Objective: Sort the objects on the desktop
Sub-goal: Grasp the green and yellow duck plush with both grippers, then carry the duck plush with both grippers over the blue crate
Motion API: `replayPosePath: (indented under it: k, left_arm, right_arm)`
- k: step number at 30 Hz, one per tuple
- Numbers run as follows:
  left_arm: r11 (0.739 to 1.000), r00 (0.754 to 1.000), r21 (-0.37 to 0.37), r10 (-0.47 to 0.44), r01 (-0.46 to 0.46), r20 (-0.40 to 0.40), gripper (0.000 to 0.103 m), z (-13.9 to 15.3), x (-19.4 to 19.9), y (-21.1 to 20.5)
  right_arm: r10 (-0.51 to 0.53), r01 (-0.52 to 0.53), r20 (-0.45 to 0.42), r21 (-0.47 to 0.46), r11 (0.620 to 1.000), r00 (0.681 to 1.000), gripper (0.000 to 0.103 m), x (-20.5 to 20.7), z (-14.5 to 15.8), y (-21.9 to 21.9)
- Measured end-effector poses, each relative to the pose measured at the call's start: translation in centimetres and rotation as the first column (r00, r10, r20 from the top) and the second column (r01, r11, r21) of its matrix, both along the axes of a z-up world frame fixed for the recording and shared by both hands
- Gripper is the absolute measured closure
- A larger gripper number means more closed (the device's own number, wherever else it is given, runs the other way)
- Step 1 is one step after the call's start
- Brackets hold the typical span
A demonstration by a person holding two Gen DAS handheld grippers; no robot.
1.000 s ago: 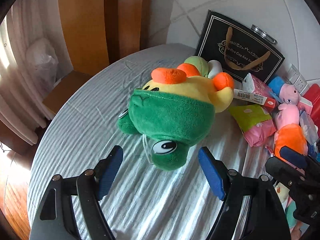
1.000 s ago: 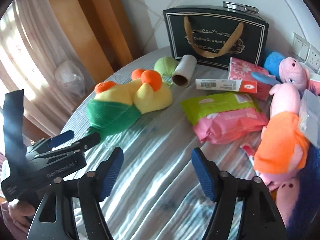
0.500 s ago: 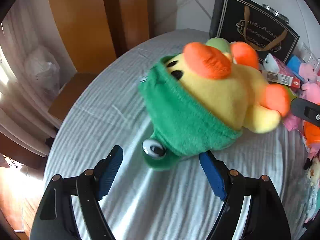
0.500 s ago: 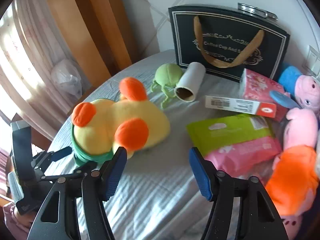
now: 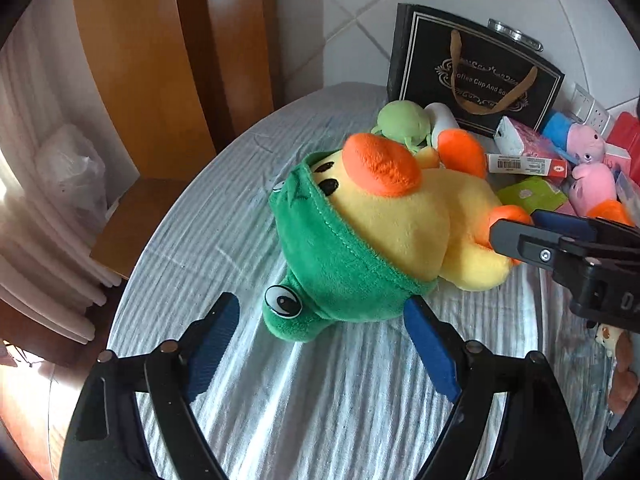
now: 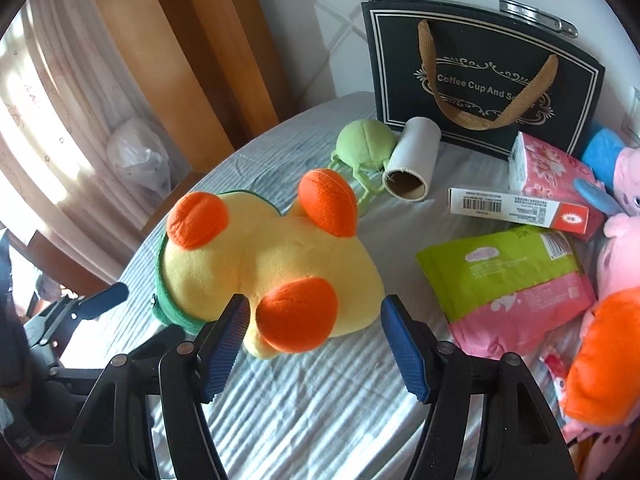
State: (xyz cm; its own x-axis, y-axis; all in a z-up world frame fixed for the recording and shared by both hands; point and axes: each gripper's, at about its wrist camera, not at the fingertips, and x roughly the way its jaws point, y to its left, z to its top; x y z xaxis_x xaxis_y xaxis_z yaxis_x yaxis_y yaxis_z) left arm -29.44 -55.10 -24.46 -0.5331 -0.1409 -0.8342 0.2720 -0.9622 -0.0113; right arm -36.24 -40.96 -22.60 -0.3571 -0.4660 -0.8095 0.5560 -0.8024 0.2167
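A yellow plush duck [image 5: 400,232] with orange feet and a green frog hood lies on the round cloth-covered table [image 5: 320,420]. My left gripper [image 5: 322,336] stands at the hood end. Its jaws are opening, the hood's frog face lies between the blue pads, and neither pad presses on it. My right gripper [image 6: 316,332] is at the duck's [image 6: 272,256] rear. Its jaws are opening too, with an orange foot and the rump between the pads. In the left wrist view the right gripper [image 5: 516,224] reaches in from the right beside a foot.
Behind the duck lie a small green plush [image 6: 364,140] and a cardboard tube [image 6: 412,164], in front of a black gift bag [image 6: 480,80]. To the right are a barcode box [image 6: 516,208], a green-pink packet [image 6: 508,280] and pig plushes [image 6: 620,248]. The table's edge curves away on the left.
The duck has turned, from lying on its side to feet toward the right gripper. Both grippers have closed in on it and now have its two ends between their pads.
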Motion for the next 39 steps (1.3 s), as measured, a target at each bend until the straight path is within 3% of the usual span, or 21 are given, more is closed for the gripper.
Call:
replayPosePath:
  k: [7, 10, 11, 12, 14, 17, 23, 29, 39]
  left_arm:
    - [1.0, 0.999, 0.008, -0.002, 0.002, 0.05, 0.018, -2.4, -1.5, 0.3]
    - [1.0, 1.0, 0.023, -0.011, 0.01, 0.018, 0.018, -2.5, -1.5, 0.2]
    - [1.0, 1.0, 0.026, -0.018, 0.018, 0.008, 0.025, -2.5, -1.6, 0.3]
    - [0.999, 1.0, 0.025, -0.026, 0.026, 0.004, 0.029, -2.4, -1.6, 0.4]
    - [0.999, 1.0, 0.025, -0.031, 0.031, -0.003, 0.041, -2.2, -1.4, 0.7]
    - [0.999, 0.999, 0.018, -0.033, 0.033, -0.028, 0.051, -1.3, -0.8, 1.4]
    - [0.999, 0.992, -0.016, -0.054, 0.052, -0.116, 0.052, 3.1, 1.2, 3.1]
    - [0.996, 0.97, -0.055, -0.086, 0.075, -0.226, 0.052, 9.6, 5.2, 6.5]
    - [0.989, 0.916, -0.098, -0.138, 0.108, -0.376, 0.052, 18.6, 13.4, 16.6]
  right_arm:
    - [-0.003, 0.003, -0.002, 0.006, 1.0, 1.0, 0.036, -0.5, -1.0, -0.5]
    - [0.009, -0.008, -0.043, 0.018, 1.0, 0.999, 0.045, -0.6, -0.9, -1.1]
    - [0.018, -0.017, -0.054, 0.023, 1.0, 0.998, 0.062, -0.5, -0.8, -1.3]
    - [0.027, -0.025, -0.059, 0.03, 0.999, 0.998, 0.07, -0.5, -0.8, -1.6]
    - [0.037, -0.032, -0.082, 0.062, 0.998, 0.996, 0.072, -0.2, -0.6, -2.0]
    - [0.038, -0.03, -0.119, 0.071, 0.997, 0.992, 0.074, 0.6, 0.1, -1.6]
    - [0.03, -0.023, -0.202, 0.035, 0.999, 0.979, 0.075, 2.8, 3.9, 0.4]
    - [-0.007, 0.004, -0.304, -0.01, 1.0, 0.953, 0.075, 7.1, 10.1, 3.7]
    - [-0.082, 0.056, -0.455, -0.071, 0.996, 0.887, 0.075, 16.5, 20.0, 13.0]
